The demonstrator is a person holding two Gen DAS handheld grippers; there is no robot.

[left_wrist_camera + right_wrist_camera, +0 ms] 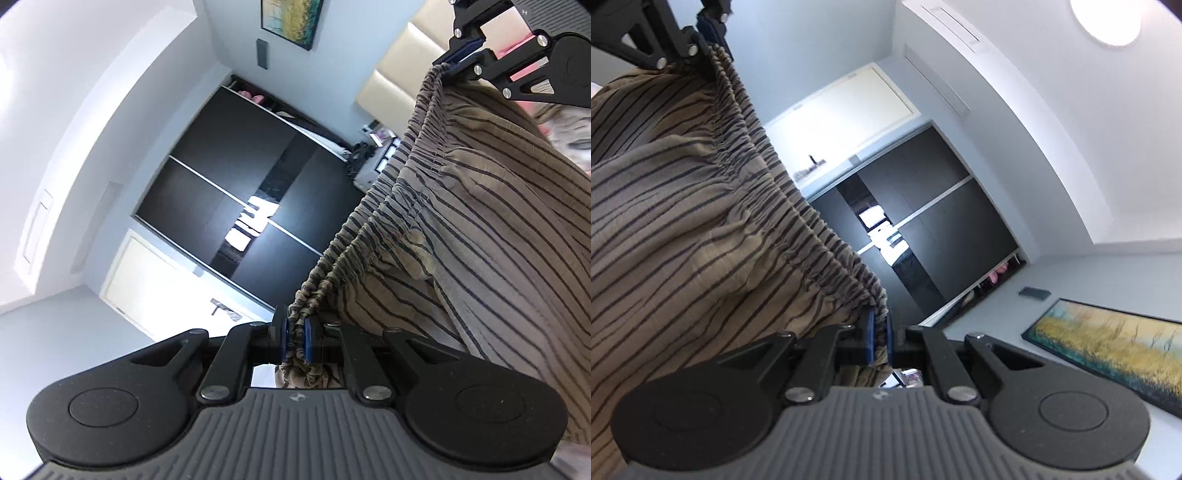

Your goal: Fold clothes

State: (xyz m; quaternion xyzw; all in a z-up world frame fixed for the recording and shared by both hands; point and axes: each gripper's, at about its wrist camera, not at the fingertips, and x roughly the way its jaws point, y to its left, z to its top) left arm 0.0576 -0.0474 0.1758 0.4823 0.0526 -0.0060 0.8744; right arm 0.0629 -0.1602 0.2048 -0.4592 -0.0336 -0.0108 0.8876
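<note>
- Striped garment (pixel 480 206) hangs in the air between two claws, its gathered waistband (pixel 388 206) stretched taut from one to the other.
- Left claw (pixel 296 338), at 6 o'clock in its own view, is closed tight on one end of the waistband; bunched elastic fills the gap between its blue pads (pixel 309 338).
- Right claw (pixel 880 341), at 6 o'clock in its own view, is likewise clamped on the opposite end, and appears at 1 o'clock in the left view.
- The body of the cloth drapes away from the band toward 3 o'clock in the left view; where its lower edge ends cannot be seen.
- Risk: each grip catches only a thick, springy bunch of elastic. A harder pull apart could likely slide the band out of one claw, dropping that side.
- Risk: two layers of waistband run side by side. If one claw holds just one layer, the garment may twist as it is laid down, spoiling the fold.
- Risk: the landing surface is hardly in frame, with only a pink patch (pixel 532 70) past the right claw; lowering blind could set the cloth down crooked.
- Dark wardrobe (pixel 236 184) and painting (pixel 1108 347) stand well apart, no obstacle.
</note>
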